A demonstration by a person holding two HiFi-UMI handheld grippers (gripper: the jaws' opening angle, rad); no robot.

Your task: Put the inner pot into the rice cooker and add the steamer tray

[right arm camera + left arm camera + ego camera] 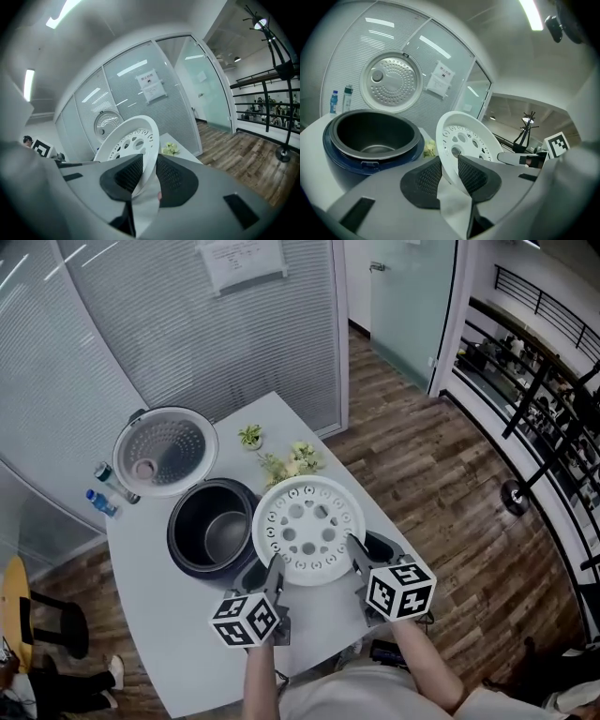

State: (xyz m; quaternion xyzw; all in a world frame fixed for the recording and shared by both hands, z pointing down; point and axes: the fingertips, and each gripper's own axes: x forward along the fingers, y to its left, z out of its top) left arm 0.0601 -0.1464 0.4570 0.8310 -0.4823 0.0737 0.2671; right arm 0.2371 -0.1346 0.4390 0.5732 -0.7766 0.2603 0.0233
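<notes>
The white perforated steamer tray [307, 529] hangs in the air to the right of the rice cooker [212, 529], held by its rim on two sides. My left gripper [273, 570] is shut on the tray's near-left rim [449, 164], and my right gripper [355, 547] is shut on its near-right rim [146, 161]. The dark inner pot [372, 135] sits inside the blue-rimmed cooker body, whose lid [165, 451] stands open behind it. The tray is tilted in both gripper views.
The white table [178, 634] carries a small plant and green sprigs [291, 463] behind the tray and two small bottles [103, 491] left of the cooker. Glass partitions stand behind; the wooden floor [441, 493] lies right.
</notes>
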